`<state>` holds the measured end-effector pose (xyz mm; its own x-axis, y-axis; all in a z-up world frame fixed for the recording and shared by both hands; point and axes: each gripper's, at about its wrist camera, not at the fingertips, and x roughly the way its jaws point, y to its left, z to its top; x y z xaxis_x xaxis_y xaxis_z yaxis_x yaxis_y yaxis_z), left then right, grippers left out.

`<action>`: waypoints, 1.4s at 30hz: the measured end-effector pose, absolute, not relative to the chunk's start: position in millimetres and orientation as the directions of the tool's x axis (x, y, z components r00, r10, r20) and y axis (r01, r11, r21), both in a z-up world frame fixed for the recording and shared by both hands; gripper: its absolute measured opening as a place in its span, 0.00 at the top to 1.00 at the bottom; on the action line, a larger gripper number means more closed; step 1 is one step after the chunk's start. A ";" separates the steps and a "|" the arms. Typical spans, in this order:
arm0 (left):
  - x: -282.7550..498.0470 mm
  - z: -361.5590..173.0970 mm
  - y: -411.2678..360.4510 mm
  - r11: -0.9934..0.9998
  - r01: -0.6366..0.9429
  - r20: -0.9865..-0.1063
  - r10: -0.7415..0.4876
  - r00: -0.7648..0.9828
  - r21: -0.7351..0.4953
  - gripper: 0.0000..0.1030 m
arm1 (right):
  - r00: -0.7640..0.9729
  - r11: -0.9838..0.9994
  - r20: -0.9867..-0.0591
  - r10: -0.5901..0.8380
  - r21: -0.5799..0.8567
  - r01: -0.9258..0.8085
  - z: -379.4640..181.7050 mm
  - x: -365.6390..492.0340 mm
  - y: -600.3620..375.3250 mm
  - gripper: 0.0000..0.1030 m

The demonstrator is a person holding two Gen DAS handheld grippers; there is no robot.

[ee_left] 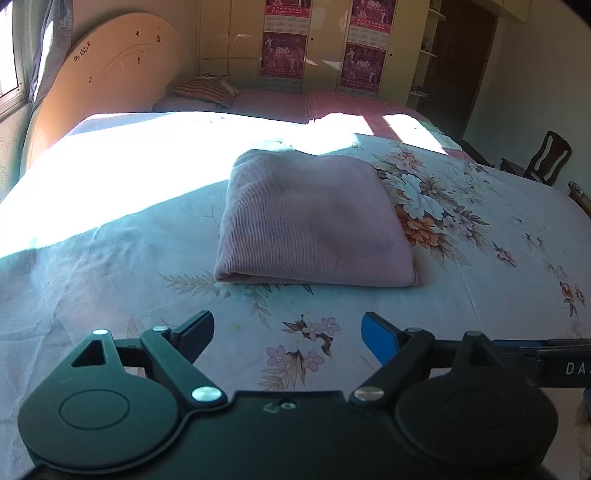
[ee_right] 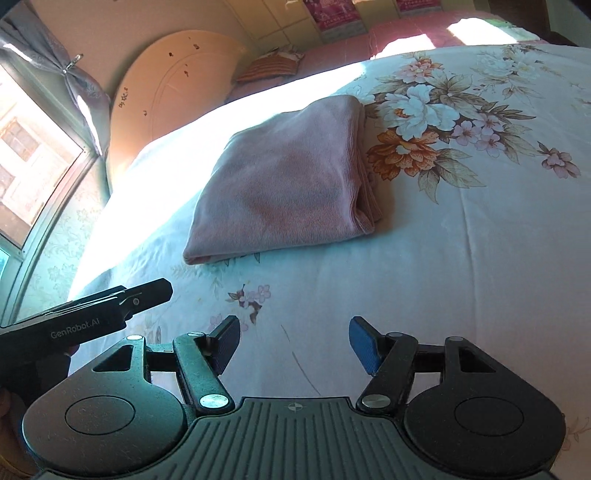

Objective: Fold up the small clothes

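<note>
A pink ribbed garment [ee_left: 314, 221] lies folded into a neat rectangle on the floral bedsheet [ee_left: 480, 258], its folded edge toward me. My left gripper [ee_left: 288, 334] hangs open above the sheet, short of the garment, with nothing between its fingers. In the right wrist view the same folded garment [ee_right: 284, 184] lies ahead and to the left. My right gripper [ee_right: 295, 341] is open over bare sheet, holding nothing. The left gripper's body [ee_right: 85, 317] shows at the left edge of that view.
A wooden headboard [ee_left: 107, 85] and window [ee_right: 29, 158] stand to the left. A striped pillow [ee_left: 205, 90] lies on a pink blanket [ee_left: 332, 105] at the far side. Wardrobe doors [ee_left: 236, 33] with posters line the back wall. A dark chair [ee_left: 546, 158] stands at right.
</note>
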<state>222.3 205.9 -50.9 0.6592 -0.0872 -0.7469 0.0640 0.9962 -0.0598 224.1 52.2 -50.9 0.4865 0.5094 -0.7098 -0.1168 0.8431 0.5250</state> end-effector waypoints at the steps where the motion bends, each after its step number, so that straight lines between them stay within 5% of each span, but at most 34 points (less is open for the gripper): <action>1: 207.4 -42.8 201.1 0.997 0.053 -0.739 -0.074 0.670 -0.052 0.16 | 0.512 0.852 -0.701 0.496 0.507 -0.132 -43.1 212.7 50.0 0.37; 12: 96.6 6.5 170.0 0.999 -0.046 -0.666 0.048 0.745 0.020 0.17 | 0.790 0.932 -0.529 0.310 0.332 -0.143 34.1 100.1 32.0 0.26; 16: 64.4 18.1 160.4 0.995 -0.075 -0.648 0.098 0.755 0.064 0.17 | 0.846 0.951 -0.476 0.241 0.290 -0.108 47.6 67.6 29.1 0.10; 26: 17.4 45.2 151.1 0.992 -0.105 -0.561 0.123 0.819 0.063 0.16 | 0.874 0.966 -0.431 0.224 0.216 -0.141 60.8 23.3 33.2 0.08; 42: 4.5 49.0 145.0 0.994 -0.096 -0.539 0.112 0.835 0.059 0.16 | 0.885 0.968 -0.410 0.220 0.202 -0.148 61.2 5.7 26.2 0.07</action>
